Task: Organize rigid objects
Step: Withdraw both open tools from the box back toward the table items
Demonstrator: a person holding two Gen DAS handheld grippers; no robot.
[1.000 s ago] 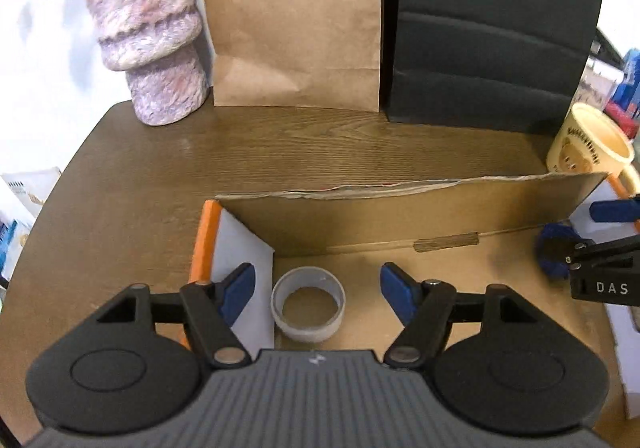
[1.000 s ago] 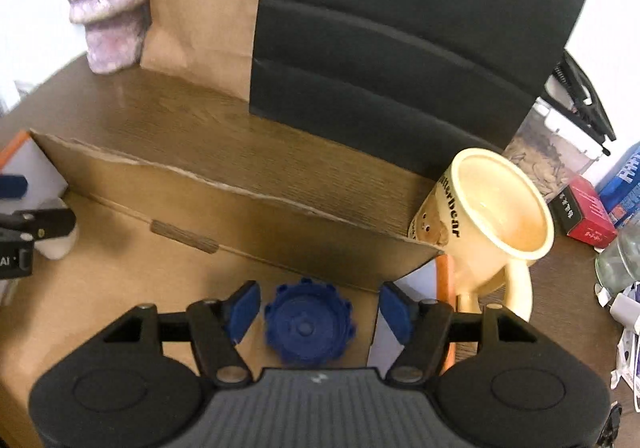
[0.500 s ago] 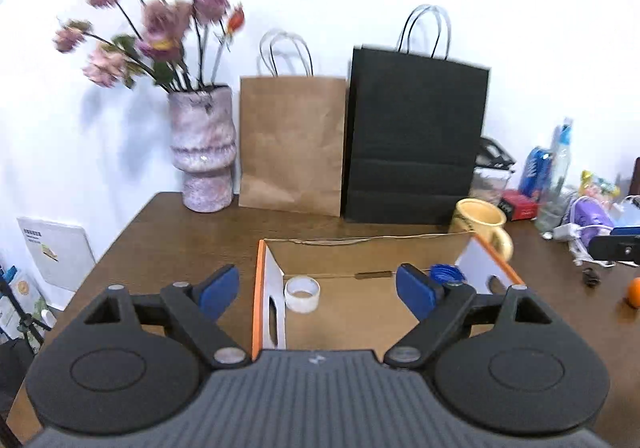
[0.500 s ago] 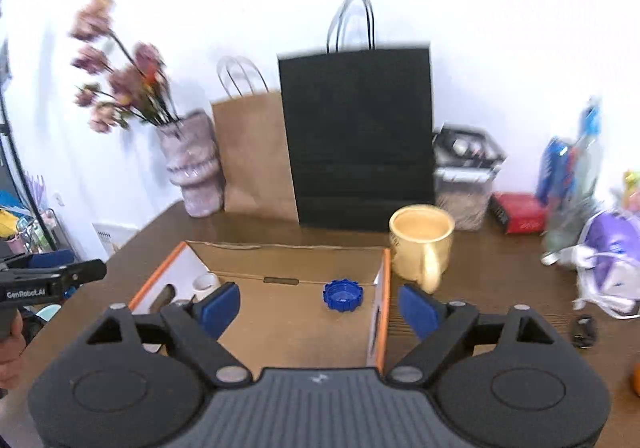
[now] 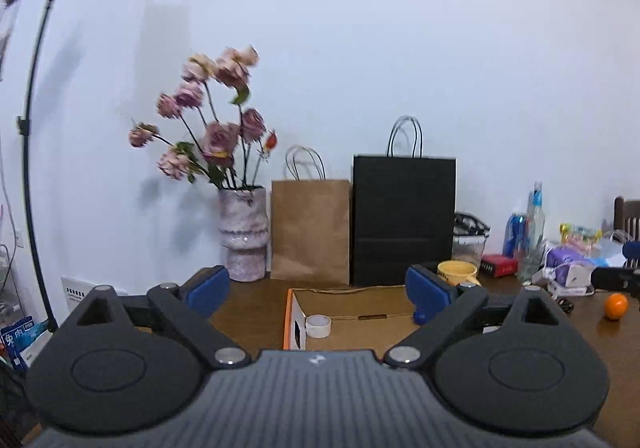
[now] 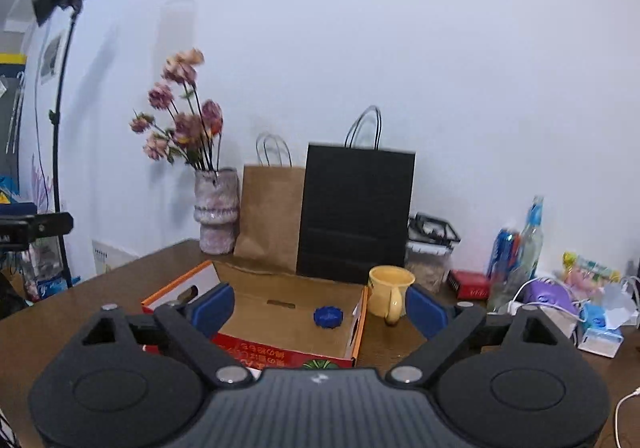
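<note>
Brown wood runs under everything here: a table with a shallow cardboard box lying open near its middle. Inside the box, a white tape roll sits at the left end, close against the end wall with the hand-hole, and a blue cap rests on the floor near the right end; the two are well apart.

The left gripper is held above the table on the near side of the box, its blue pads spread wide with nothing between them. The right gripper hangs likewise, pads wide apart and empty, the box showing through the gap.

Just beside the right end of the box stands a yellow mug, handle toward me. Behind the box, against the white wall, stand a mottled vase of pink flowers, a brown bag and a black bag in a row. An orange lies alone on the table far to the right, near a clutter of bottles and packets.
</note>
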